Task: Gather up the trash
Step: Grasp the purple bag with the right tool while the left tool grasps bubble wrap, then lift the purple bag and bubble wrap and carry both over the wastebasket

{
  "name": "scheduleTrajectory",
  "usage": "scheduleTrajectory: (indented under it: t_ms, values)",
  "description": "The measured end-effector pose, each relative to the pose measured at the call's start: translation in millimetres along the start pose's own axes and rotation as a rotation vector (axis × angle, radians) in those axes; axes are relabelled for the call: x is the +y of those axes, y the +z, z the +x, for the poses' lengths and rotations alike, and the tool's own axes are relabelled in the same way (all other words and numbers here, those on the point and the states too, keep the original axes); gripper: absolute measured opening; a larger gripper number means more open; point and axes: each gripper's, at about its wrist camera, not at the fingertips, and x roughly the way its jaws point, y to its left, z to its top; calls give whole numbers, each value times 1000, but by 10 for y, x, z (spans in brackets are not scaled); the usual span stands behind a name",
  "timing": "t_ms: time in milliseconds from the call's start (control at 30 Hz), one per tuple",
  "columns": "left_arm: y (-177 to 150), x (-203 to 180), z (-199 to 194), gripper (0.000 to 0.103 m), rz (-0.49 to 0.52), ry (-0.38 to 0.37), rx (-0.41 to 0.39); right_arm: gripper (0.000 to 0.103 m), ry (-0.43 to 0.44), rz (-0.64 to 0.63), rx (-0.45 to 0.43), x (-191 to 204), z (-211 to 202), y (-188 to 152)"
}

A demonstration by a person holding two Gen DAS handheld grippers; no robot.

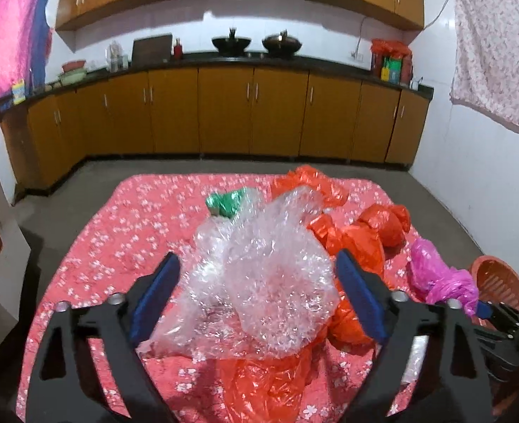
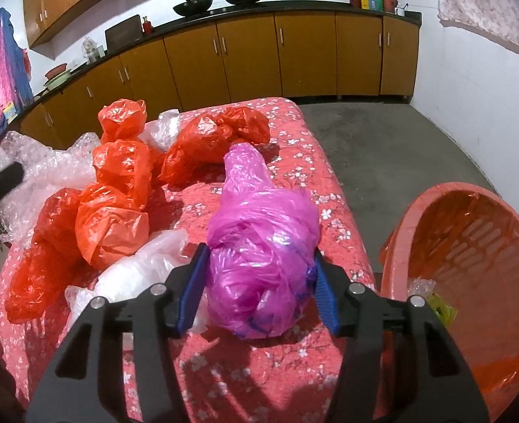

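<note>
The main risk is slip. The pink bag (image 2: pixel 259 246) is crumpled film, and the right gripper (image 2: pixel 259 296) pinches only its near end, so the far end, pointing to 12 o'clock, could sag, catch the cloth (image 2: pixel 333 183) or snag the bin (image 2: pixel 477 246) rim on the way over. The bin stands at 3 o'clock off the table edge and looks tilted toward the gripper; a late release could drop the bag on the floor.

The clear wrap (image 1: pixel 259 271) sits between the left gripper (image 1: pixel 255 292) jaws, which stand wide apart beside it; whether they touch it cannot be told. Closing there could also grab the red bags (image 1: pixel 361 243) beneath.

Both grippers point forward over the table, tipped slightly down. The right jaws are clamped on the pink bag, which appears just clear of the cloth.
</note>
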Motion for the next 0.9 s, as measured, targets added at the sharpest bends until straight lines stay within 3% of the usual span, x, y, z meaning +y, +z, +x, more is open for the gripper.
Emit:
scheduleTrajectory:
  t_ms: [100,267,467,900]
  values:
    - [11,57,63,66,-31,-39,27,52,3,-3,0,-4,-13,-4]
    - [-1,31,47,18,-4,-88,37,51,6,-8,0,2,-29,-19]
    - [19,87,-89,9,-6,-121,17,48,9,-18,-3,10,-81,-53]
    - [77,328,-520,8,-23,-118,-50,46,17,-10,-32,-45,-331,-81]
